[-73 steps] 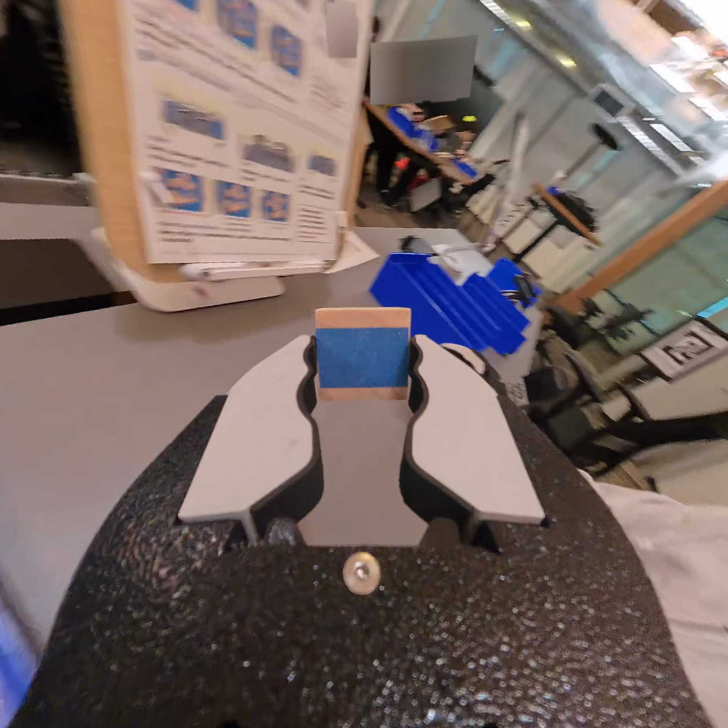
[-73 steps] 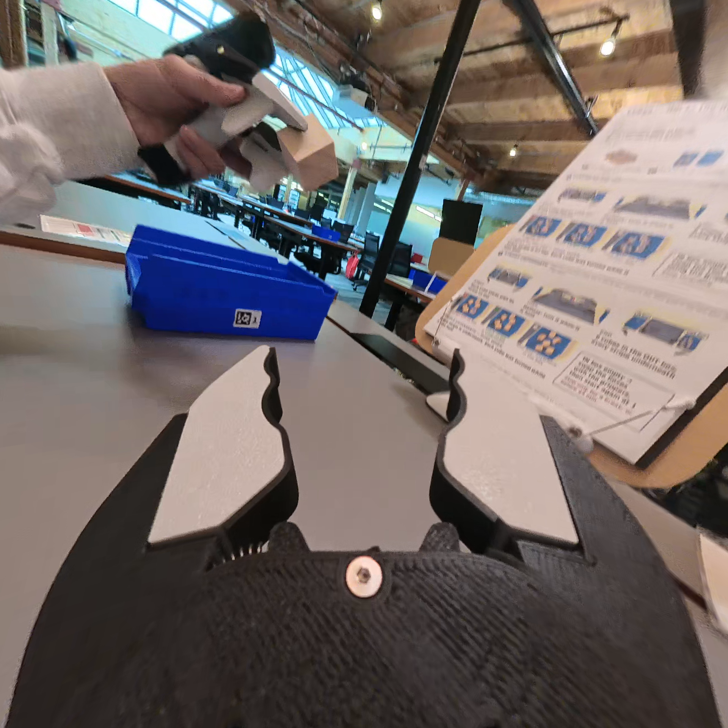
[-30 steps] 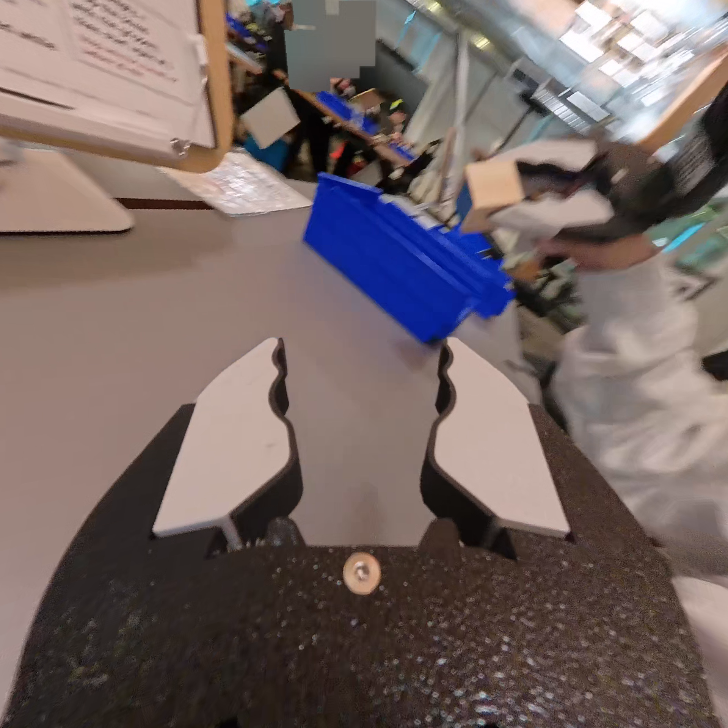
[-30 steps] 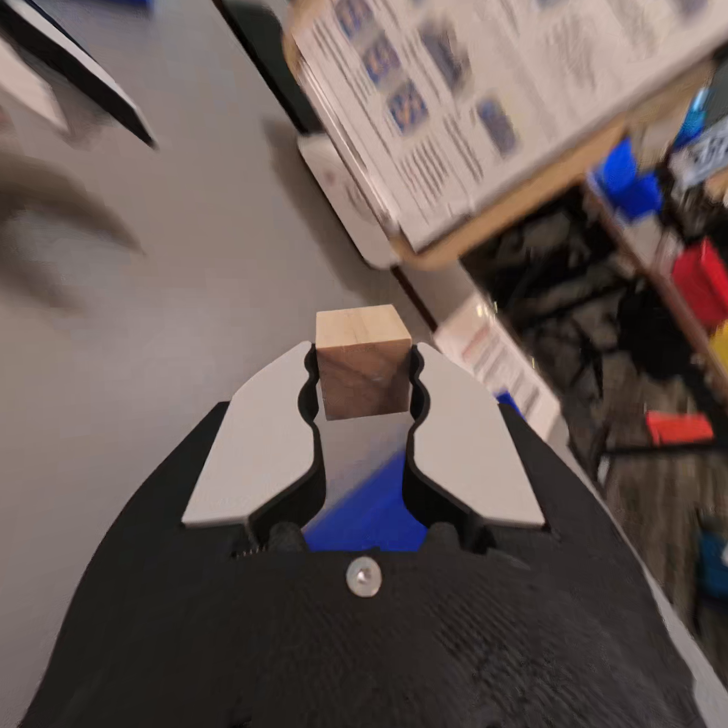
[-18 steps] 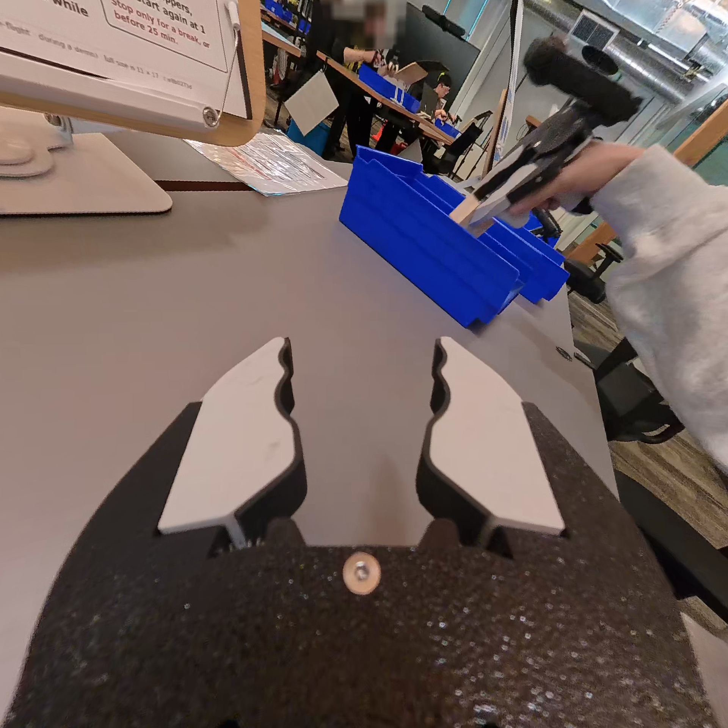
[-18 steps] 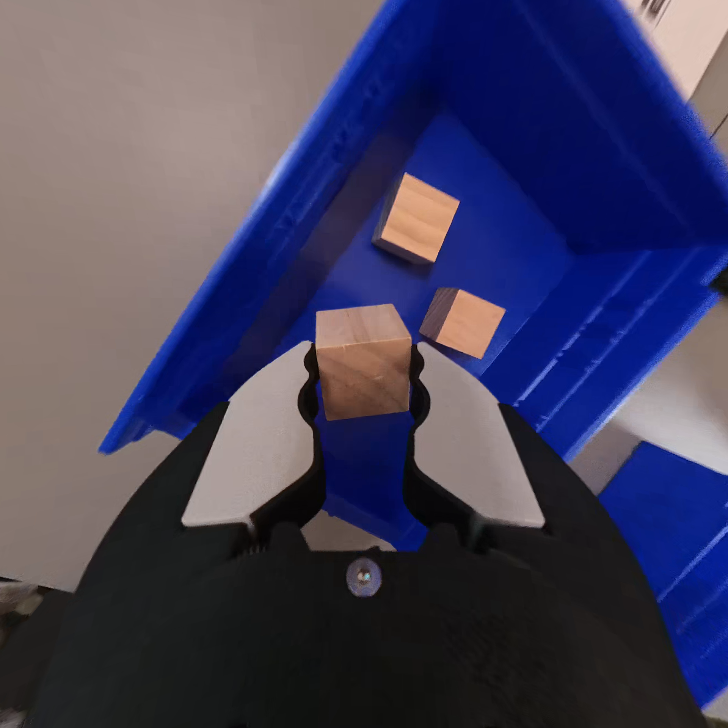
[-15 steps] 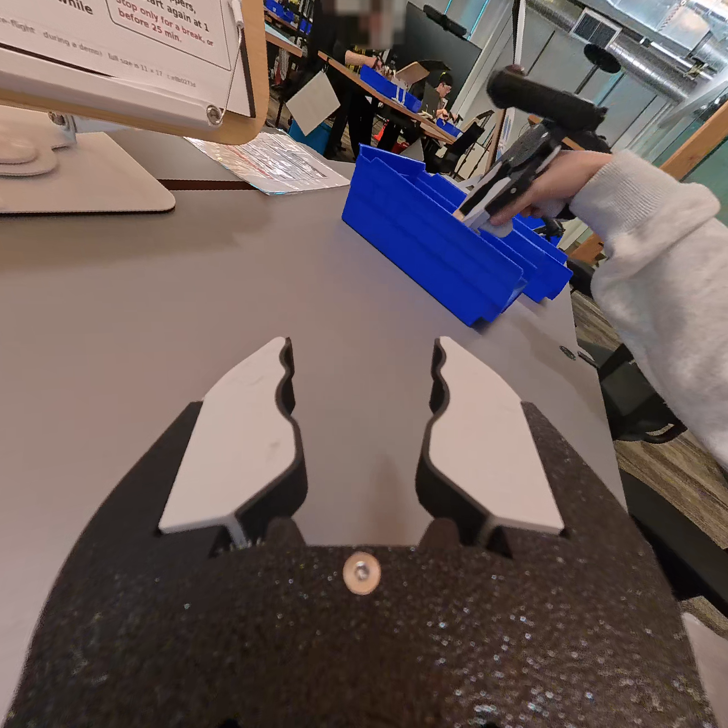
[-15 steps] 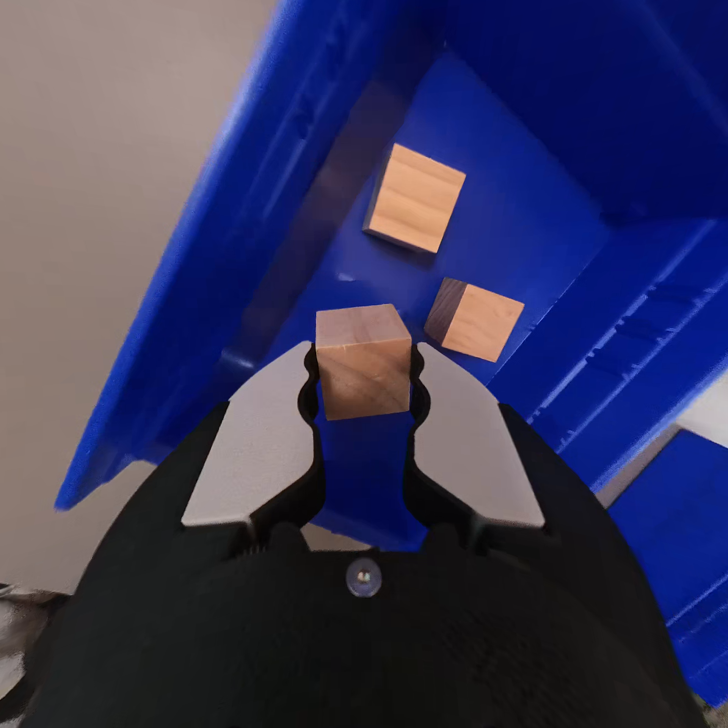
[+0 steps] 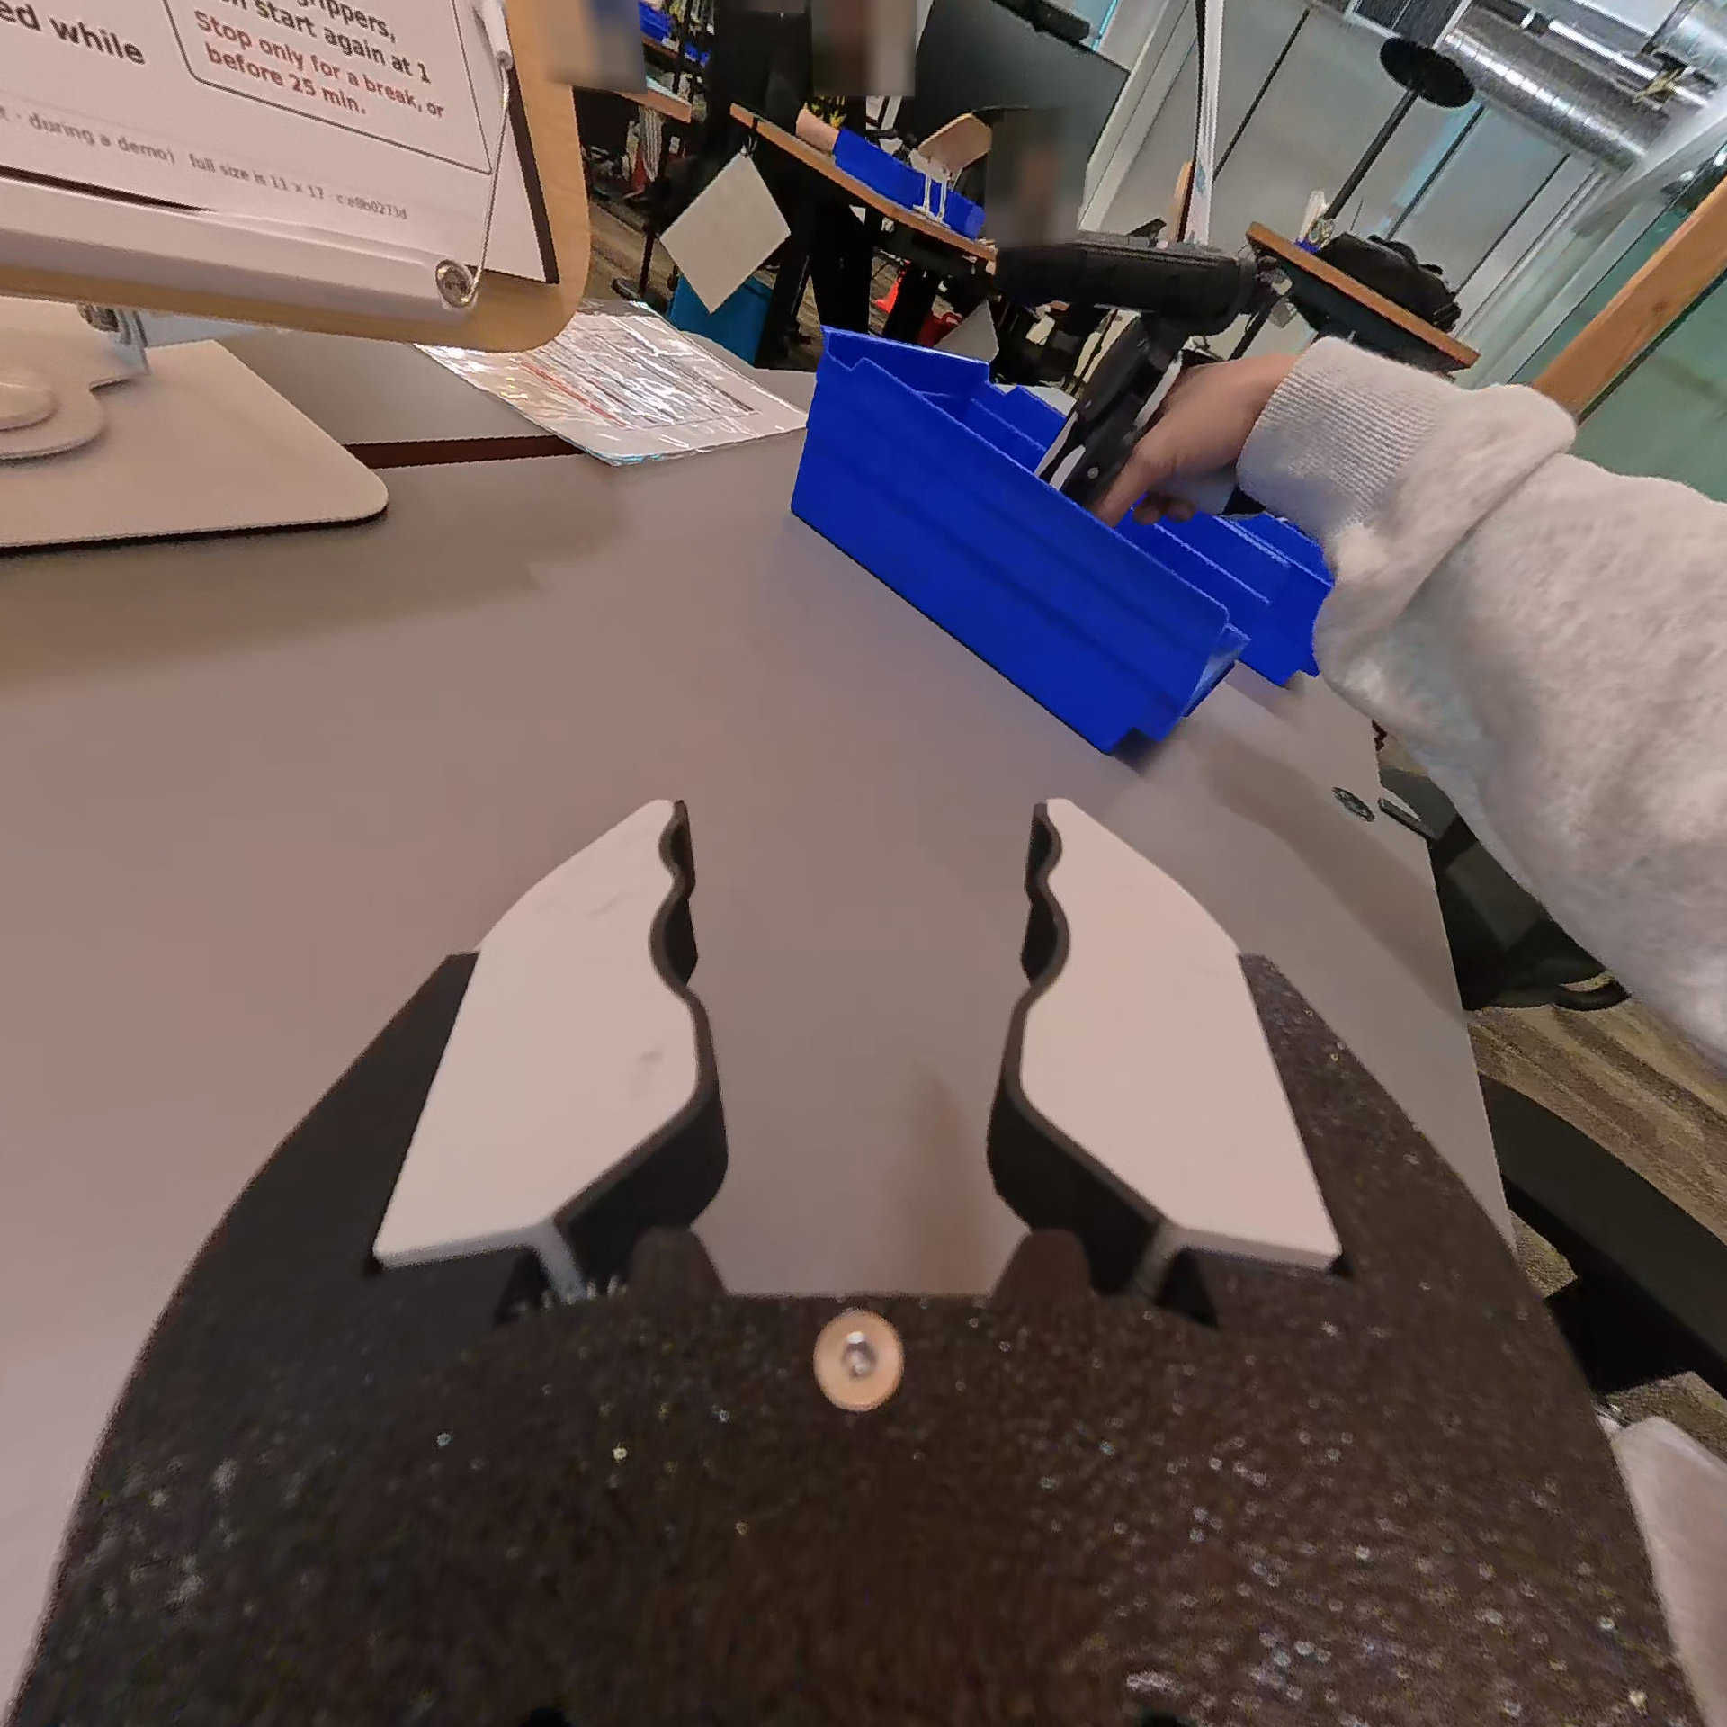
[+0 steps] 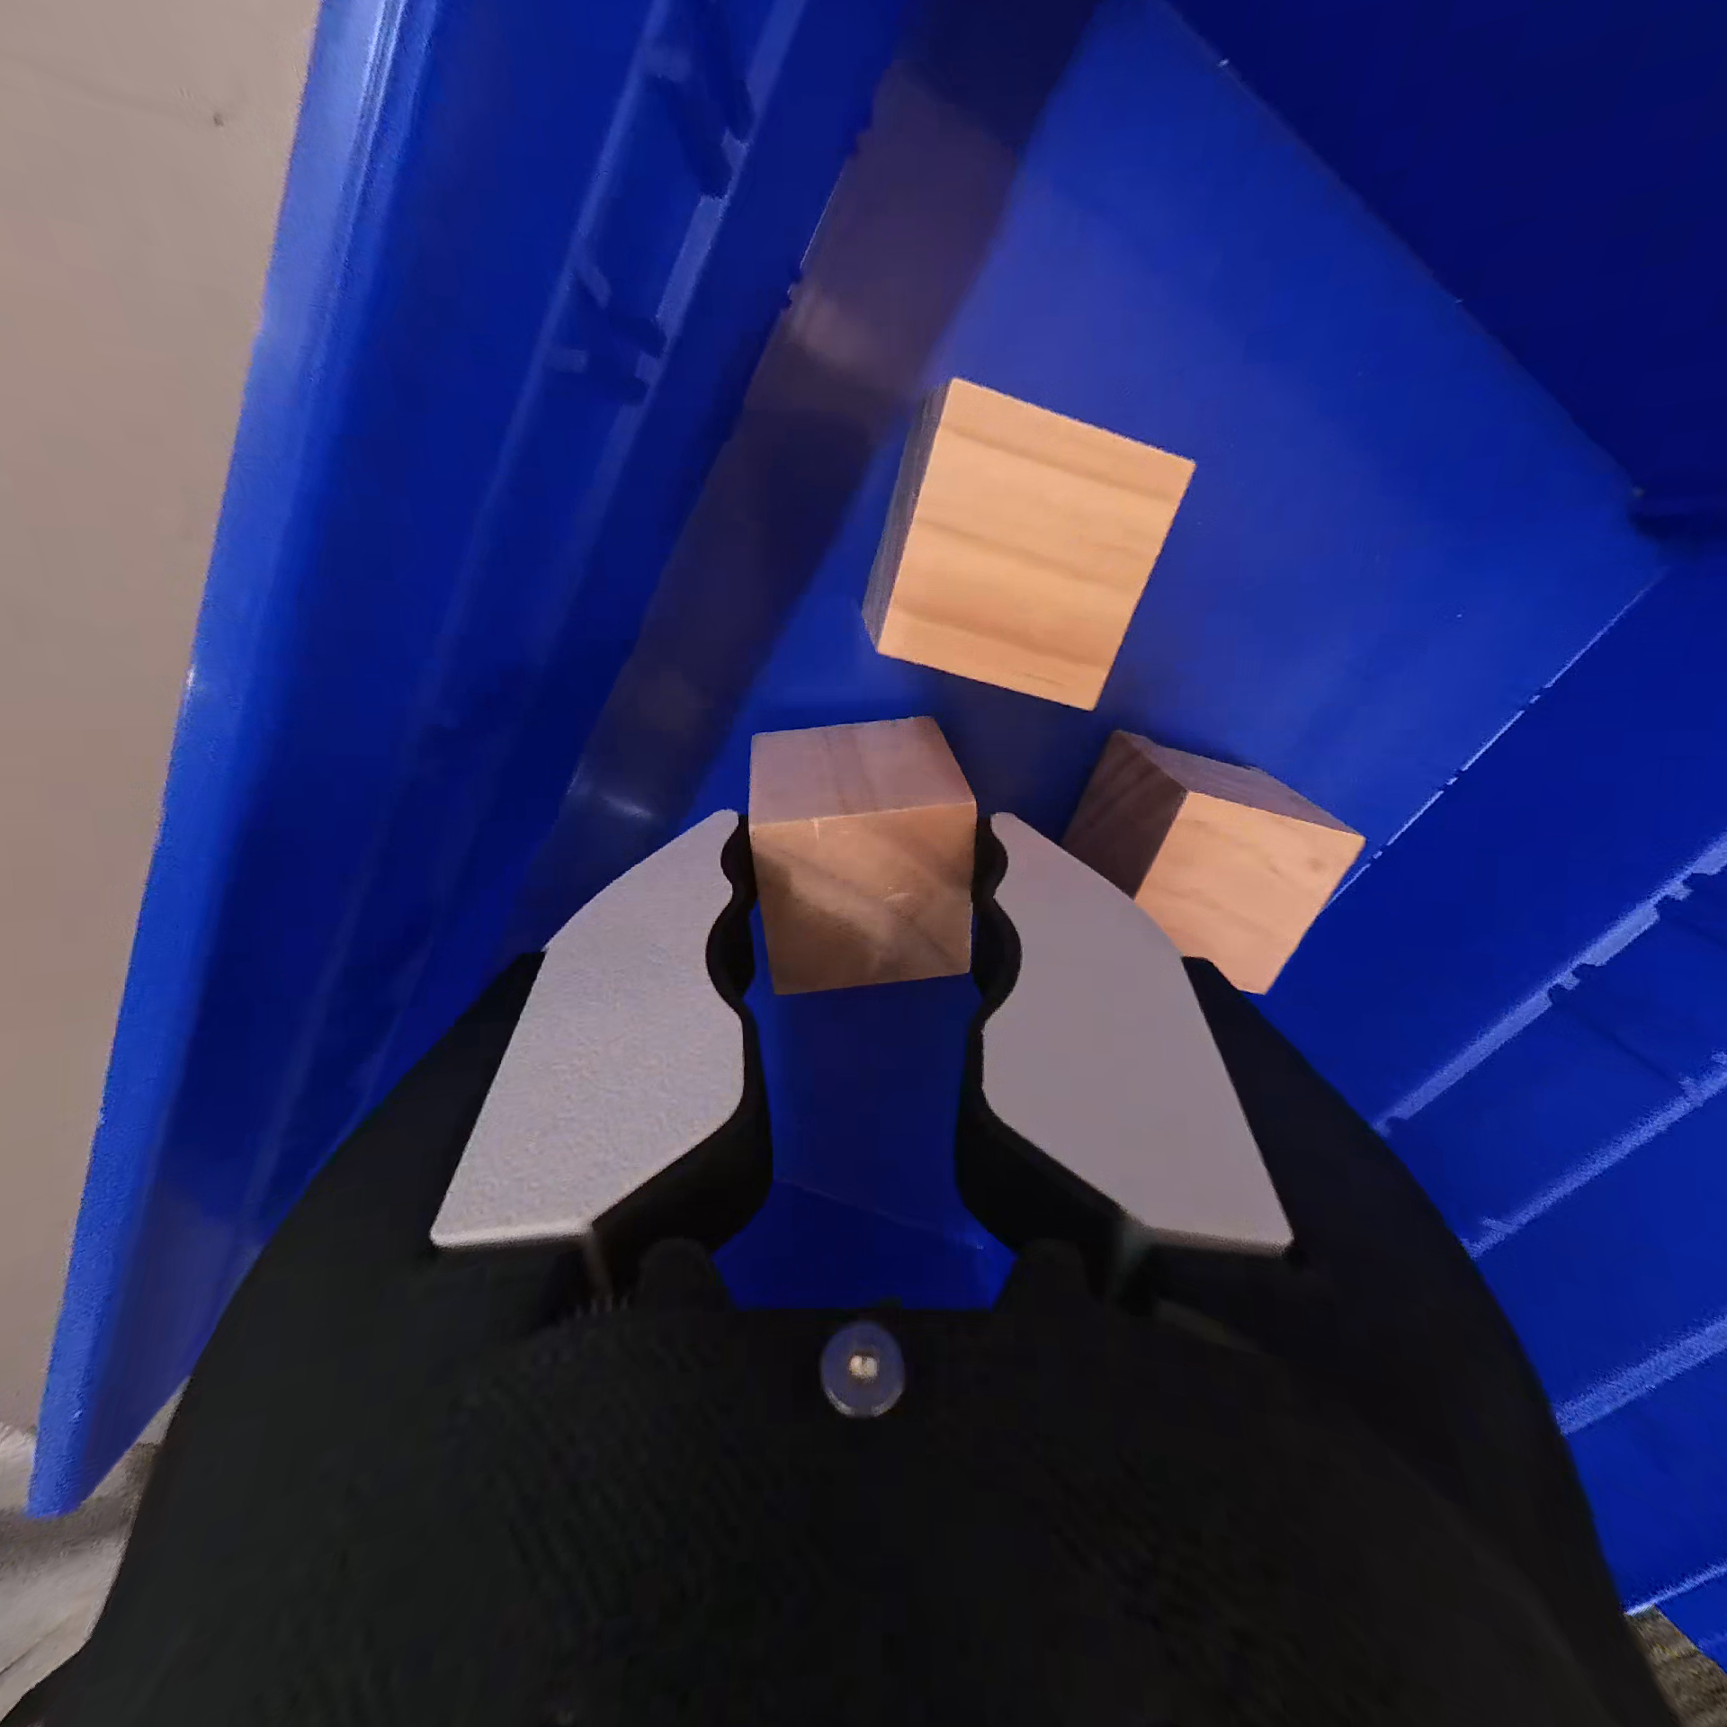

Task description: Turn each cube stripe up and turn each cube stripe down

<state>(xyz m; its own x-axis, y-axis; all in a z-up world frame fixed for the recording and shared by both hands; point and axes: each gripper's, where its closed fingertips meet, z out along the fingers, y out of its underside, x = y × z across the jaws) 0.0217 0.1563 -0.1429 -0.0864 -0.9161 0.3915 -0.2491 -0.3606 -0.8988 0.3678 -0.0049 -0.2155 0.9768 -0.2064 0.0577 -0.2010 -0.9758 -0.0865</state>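
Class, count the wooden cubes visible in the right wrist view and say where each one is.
3: one cube clamped in the right gripper, two lying on the blue bin floor, far cube and right cube. Others may be hidden.

Left gripper [image 9: 860, 841] jaws spread wide, nothing between; right gripper [image 10: 862, 841] jaws clamped, pointing steeply down.

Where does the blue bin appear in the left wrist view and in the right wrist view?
Left wrist view: the blue bin stands on the grey table, upper right of centre, beyond the open left gripper.
Right wrist view: the bin's walls fill most of the picture, seen from above.
Shared landmark: the right gripper reaching into the bin.
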